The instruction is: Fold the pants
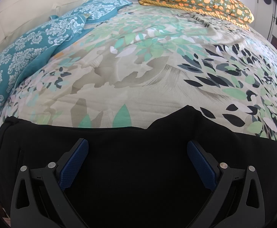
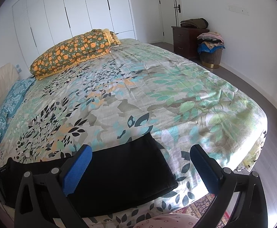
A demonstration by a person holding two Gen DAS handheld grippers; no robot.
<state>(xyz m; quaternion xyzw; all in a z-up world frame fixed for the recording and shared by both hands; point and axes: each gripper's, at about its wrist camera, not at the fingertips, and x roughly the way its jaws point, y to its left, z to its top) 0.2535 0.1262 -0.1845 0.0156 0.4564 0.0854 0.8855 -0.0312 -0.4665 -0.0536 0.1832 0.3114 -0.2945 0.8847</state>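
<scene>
Black pants (image 1: 134, 163) lie flat along the near edge of the bed, filling the bottom of the left wrist view. My left gripper (image 1: 138, 146) hovers over them, open, its blue pads (image 1: 73, 163) wide apart with nothing between. In the right wrist view the pants (image 2: 123, 171) show as a dark band with a straight end toward the right. My right gripper (image 2: 140, 152) is open above that end; its left finger is over the cloth, its right finger (image 2: 205, 169) over the bedspread.
A leaf-patterned bedspread (image 2: 157, 95) covers the bed. Teal pillows (image 1: 33, 43) lie by the cream headboard. A folded orange-flowered quilt (image 2: 72, 53) sits at the far side. A dresser (image 2: 188, 39) and a laundry basket (image 2: 210, 55) stand by the wall. A patterned rug (image 2: 205, 207) lies below the bed edge.
</scene>
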